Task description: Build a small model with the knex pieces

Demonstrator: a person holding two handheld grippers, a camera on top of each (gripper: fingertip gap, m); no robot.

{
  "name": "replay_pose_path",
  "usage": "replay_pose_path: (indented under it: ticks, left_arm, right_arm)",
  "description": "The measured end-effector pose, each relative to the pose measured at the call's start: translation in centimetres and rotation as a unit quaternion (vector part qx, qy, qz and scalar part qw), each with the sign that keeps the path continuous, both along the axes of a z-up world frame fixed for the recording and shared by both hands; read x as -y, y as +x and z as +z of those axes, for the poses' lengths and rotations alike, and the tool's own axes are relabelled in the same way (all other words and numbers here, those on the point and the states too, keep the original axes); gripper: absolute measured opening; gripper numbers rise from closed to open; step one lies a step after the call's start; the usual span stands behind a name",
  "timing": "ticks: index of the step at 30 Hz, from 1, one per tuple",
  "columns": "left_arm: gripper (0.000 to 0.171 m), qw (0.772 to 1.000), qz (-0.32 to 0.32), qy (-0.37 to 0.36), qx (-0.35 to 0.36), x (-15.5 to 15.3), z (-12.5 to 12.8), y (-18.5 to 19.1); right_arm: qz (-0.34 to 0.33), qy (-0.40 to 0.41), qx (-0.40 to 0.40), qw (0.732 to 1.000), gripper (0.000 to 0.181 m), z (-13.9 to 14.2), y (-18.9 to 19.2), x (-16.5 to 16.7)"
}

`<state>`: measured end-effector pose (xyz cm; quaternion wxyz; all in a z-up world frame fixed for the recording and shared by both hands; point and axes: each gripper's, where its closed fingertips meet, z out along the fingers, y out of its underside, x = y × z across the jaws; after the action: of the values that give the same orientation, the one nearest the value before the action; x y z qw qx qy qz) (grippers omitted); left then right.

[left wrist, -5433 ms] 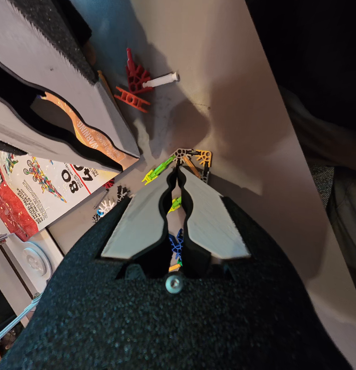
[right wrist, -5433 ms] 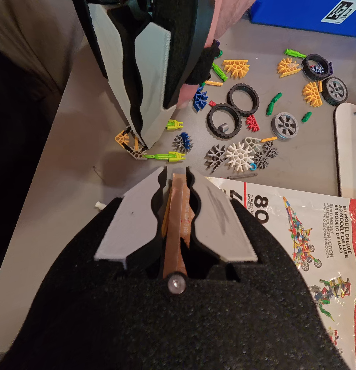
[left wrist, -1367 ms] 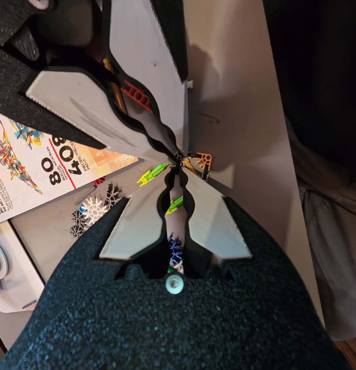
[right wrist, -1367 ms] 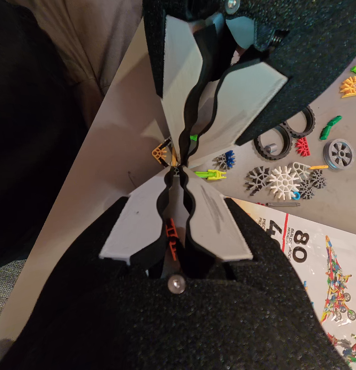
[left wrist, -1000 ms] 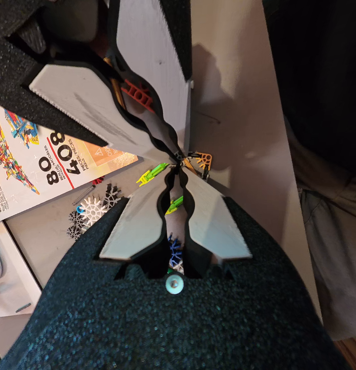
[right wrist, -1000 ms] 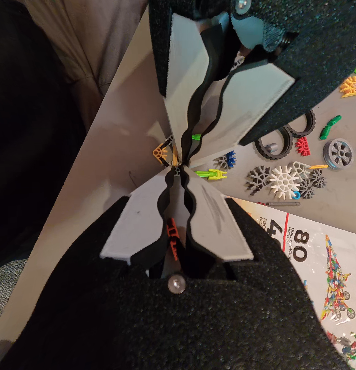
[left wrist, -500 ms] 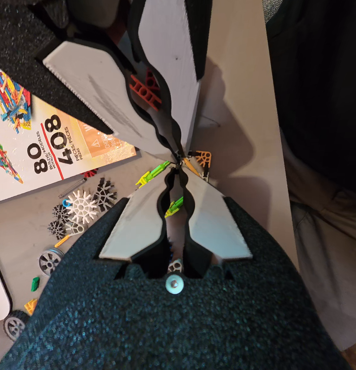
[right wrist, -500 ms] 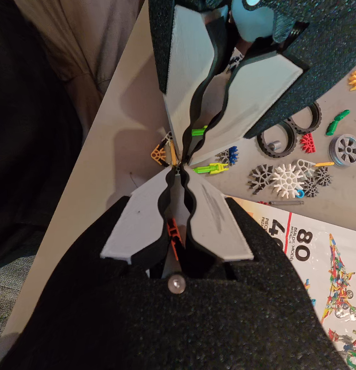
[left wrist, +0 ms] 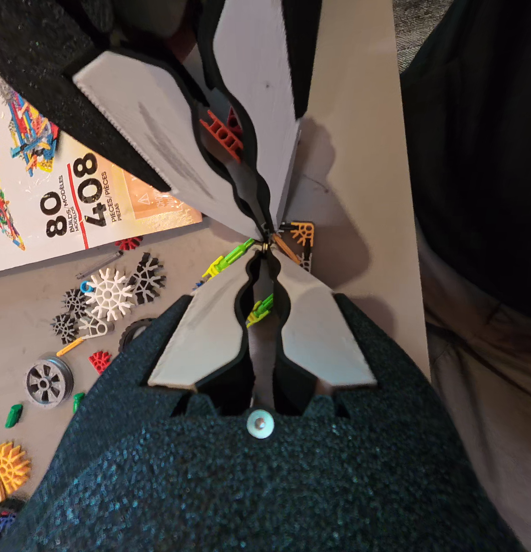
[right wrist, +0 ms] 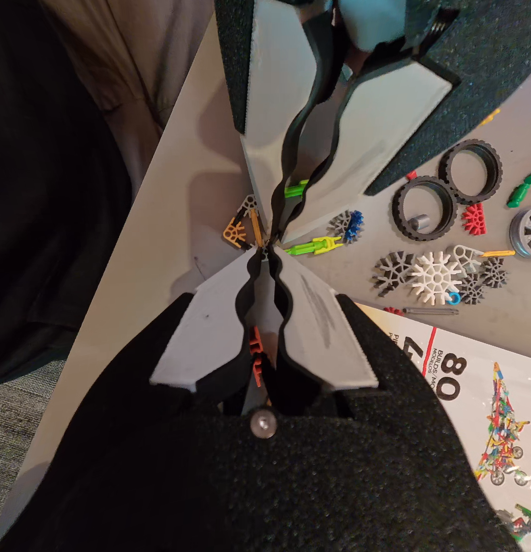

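A small toy assembly lies near the table's edge: a grey connector (right wrist: 249, 204), an orange connector (right wrist: 234, 231), a yellow rod (right wrist: 255, 224) and a green rod (right wrist: 312, 248). It also shows in the left wrist view as the orange connector (left wrist: 303, 233) and green rod (left wrist: 228, 260). My left gripper (left wrist: 265, 251) and my right gripper (right wrist: 265, 254) meet tip to tip over its grey joint. Both are shut on it. In each view the other gripper comes in from the top; the joint itself is mostly hidden by the tips.
A printed booklet (left wrist: 79, 194) lies beside the grippers. There are loose pieces on the grey table: a white snowflake connector (right wrist: 434, 277), black tyres (right wrist: 422, 209), a grey wheel (left wrist: 47, 383), an orange ladder piece (left wrist: 222, 137). The table edge (left wrist: 407, 209) and a person's clothes are close by. Both grippers' tips are close together, under 4 cm apart. The orange ladder piece (left wrist: 222, 137) lies around 7 centimetres away from my right fingertips.
The right gripper has left the booklet and shut on the assembly opposite the left gripper. In the last second both views swung, so more loose pieces show; the tips stay together.
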<state>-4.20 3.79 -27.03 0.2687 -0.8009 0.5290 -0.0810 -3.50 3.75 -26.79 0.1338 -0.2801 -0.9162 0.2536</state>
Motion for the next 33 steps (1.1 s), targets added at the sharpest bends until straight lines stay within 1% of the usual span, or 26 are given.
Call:
replay_pose_path:
  ticks: [1,6,11,14,17,23,28,33]
  left_arm:
    - [0.002,1.000,0.005,0.002,0.003,0.05,0.01,-0.02]
    - [0.002,0.999,0.011,0.043,0.005,0.14,0.16,-0.05]
    - [0.002,0.993,-0.016,0.107,-0.051,0.22,0.17,-0.18]
    - [0.002,0.989,-0.031,0.122,-0.074,0.28,0.15,-0.19]
    - [0.001,0.986,-0.043,0.130,-0.097,0.33,0.12,-0.20]
    - [0.000,0.982,-0.062,0.131,-0.117,0.50,0.02,-0.13]
    - [0.000,0.975,-0.076,0.148,-0.148,0.55,-0.02,-0.16]
    - [0.000,0.969,-0.091,0.146,-0.179,0.57,-0.06,-0.16]
  right_arm:
    - [0.002,0.000,0.001,1.000,0.004,-0.01,-0.01,0.02]
    - [0.010,0.005,0.014,1.000,0.004,-0.02,-0.02,0.06]
    - [0.018,0.013,0.036,0.999,0.004,-0.03,-0.07,0.11]
    - [0.025,0.022,0.048,0.998,0.003,-0.03,-0.08,0.13]
    - [0.033,0.036,0.059,0.997,0.003,-0.05,-0.07,0.12]
    - [0.047,0.050,0.087,0.994,0.000,-0.05,-0.17,0.15]
    - [0.049,0.061,0.096,0.992,0.000,-0.05,-0.18,0.16]
    - [0.052,0.077,0.122,0.988,0.000,-0.05,-0.25,0.15]
